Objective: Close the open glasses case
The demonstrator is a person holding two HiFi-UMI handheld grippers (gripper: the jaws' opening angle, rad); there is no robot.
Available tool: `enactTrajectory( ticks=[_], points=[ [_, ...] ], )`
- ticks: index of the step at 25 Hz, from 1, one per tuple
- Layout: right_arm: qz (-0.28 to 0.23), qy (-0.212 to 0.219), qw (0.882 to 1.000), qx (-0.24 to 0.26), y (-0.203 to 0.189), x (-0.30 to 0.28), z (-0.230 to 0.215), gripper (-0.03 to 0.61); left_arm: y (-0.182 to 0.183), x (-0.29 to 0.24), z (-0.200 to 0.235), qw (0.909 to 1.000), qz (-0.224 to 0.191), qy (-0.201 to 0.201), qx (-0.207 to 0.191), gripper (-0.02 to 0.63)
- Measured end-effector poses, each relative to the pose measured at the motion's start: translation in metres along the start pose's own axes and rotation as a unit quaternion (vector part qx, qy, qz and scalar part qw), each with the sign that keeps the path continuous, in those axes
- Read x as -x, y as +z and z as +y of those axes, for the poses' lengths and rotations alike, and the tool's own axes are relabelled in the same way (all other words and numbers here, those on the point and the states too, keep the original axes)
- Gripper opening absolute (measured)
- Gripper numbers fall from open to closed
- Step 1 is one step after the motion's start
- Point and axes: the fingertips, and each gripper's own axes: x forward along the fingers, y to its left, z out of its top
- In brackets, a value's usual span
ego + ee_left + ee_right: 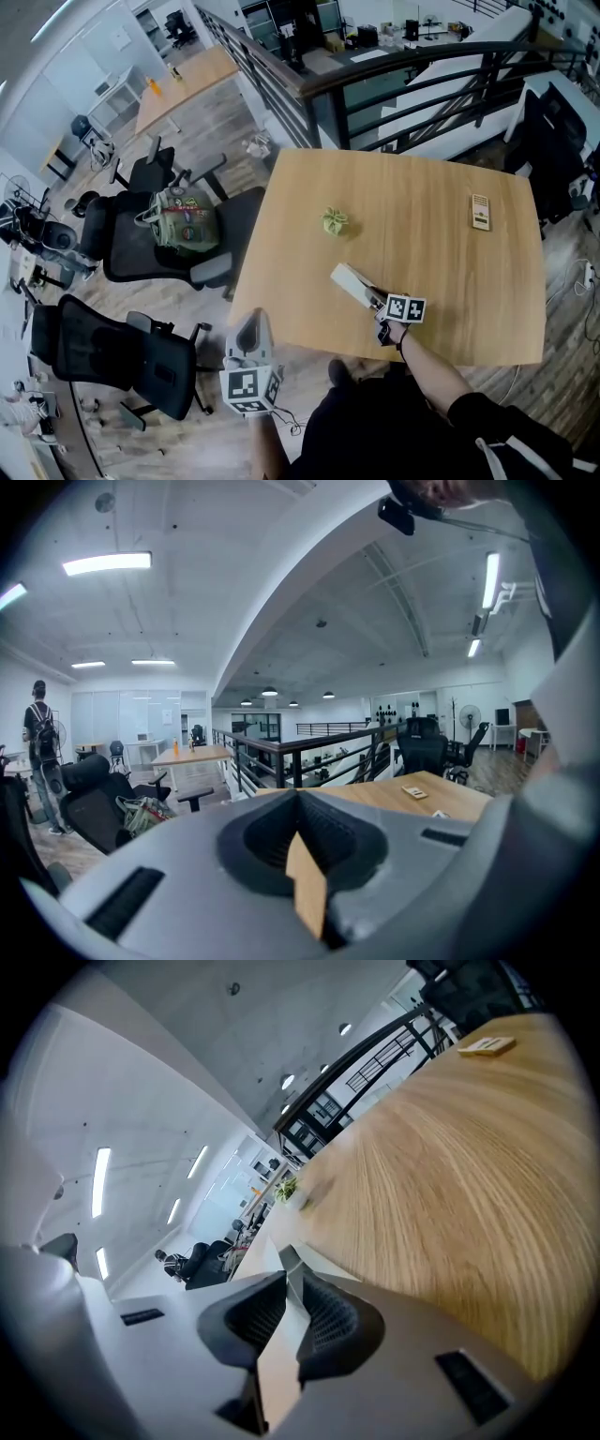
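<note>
Two grey hand-held grippers are in view, each carrying a cube of black-and-white square markers. Those patterns are the only print I can make out.

Nearest, my left gripper (251, 326) hangs off the near left corner of the light wooden table (441, 272), over the floor. It points ahead and slightly down, its jaws together with nothing in them.

My right forearm, in a dark sleeve (469, 403), reaches up and left from the lower right onto the table's near part. My right gripper (375, 300) points along the tabletop, jaws slightly apart.

The white oblong glasses case (349, 279) lies on the wood at their tips, showing pale through the gap. I cannot tell whether its lid is fully down.

Farther off, a small green crumpled object (334, 221) sits mid-table. A tan rectangular block (481, 212) lies near the far right, its markings too small to read. Beyond the table runs a black metal railing (394, 84).
</note>
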Motion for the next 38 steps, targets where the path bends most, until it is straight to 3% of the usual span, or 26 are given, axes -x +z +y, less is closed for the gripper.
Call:
enactTrajectory(
  ticks=[5,10,22,26,30,34,38],
  points=[
    [-0.003,-0.018,1.000,0.022,0.008,0.000,-0.005,0.067,-0.001,-0.002,-0.001,1.0000,0.002,-0.003,0.000,0.000],
    [-0.005,-0.043,0.999,-0.005,0.011,-0.002,-0.020,0.078,0.000,-0.003,-0.003,1.0000,0.002,-0.007,-0.002,0.000],
    [0.000,-0.090,0.994,0.063,0.016,-0.007,-0.032,0.100,-0.004,-0.007,0.002,0.9999,0.007,-0.007,0.000,0.000],
    [-0.003,-0.102,0.986,0.135,0.028,-0.009,-0.018,0.101,-0.001,-0.009,0.001,0.9999,0.003,-0.010,0.000,0.000],
    [0.034,-0.156,0.980,0.119,0.021,-0.007,-0.034,0.114,-0.003,-0.010,-0.002,0.9998,0.005,-0.017,-0.001,0.000],
    [0.058,-0.179,0.962,0.196,0.018,-0.007,-0.034,0.051,0.000,-0.010,-0.003,0.9998,0.002,-0.018,-0.001,0.000],
    [0.053,-0.178,0.959,0.215,0.017,-0.009,-0.031,0.029,0.002,-0.011,-0.002,0.9998,0.001,-0.019,-0.004,0.000]
  ],
)
